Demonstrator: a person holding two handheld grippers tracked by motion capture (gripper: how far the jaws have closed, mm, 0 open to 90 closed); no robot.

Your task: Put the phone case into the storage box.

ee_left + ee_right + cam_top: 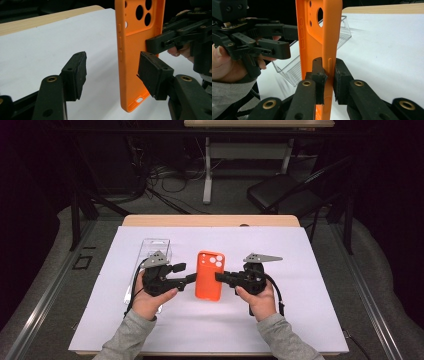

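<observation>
An orange phone case with round camera holes at its far end lies between my two grippers over the white sheet. My right gripper is shut on the case's right long edge. In the right gripper view its pads pinch the thin side wall of the orange case. My left gripper is at the case's left edge with its jaws apart. In the left gripper view the orange case stands between the jaws. One pad is close against it, and the other pad is well clear.
A clear plastic tray lies just behind the left hand, also seen as the clear tray. The white sheet covers the wooden table. A dark chair and cables sit on the floor beyond.
</observation>
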